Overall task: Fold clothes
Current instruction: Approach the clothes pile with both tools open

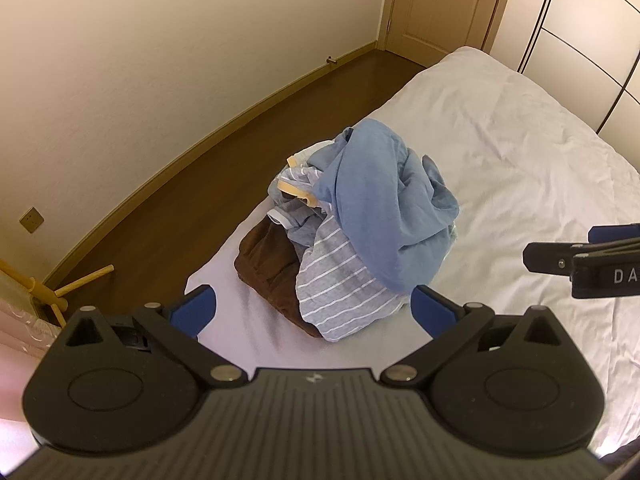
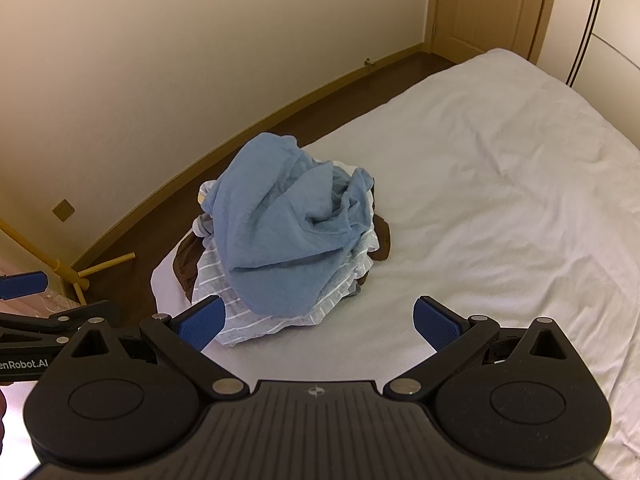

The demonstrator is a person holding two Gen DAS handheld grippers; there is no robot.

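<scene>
Left tool [image 1: 314,304] and right tool [image 2: 320,322], both with jaws spread wide and nothing between the blue pads [image 2: 204,322], hang side by side above the near part of the bed [image 2: 500,200], presumably poised to choose a first garment. Just beyond the tools lies the pile of clothes [image 1: 352,232], heaped near the bed's left edge, the bare sheet beyond it probably left as folding space. Within the pile, a grey white-striped garment [image 1: 336,284] spills nearest the tools, a brown garment [image 1: 268,260] lies at the bottom toward the bed's edge, and a crumpled blue garment [image 2: 280,224] caps the heap, so it is likely the first to lift. Nothing is folded yet. Past the pile, off the bed's edge, runs the dark wooden floor [image 1: 280,112].
</scene>
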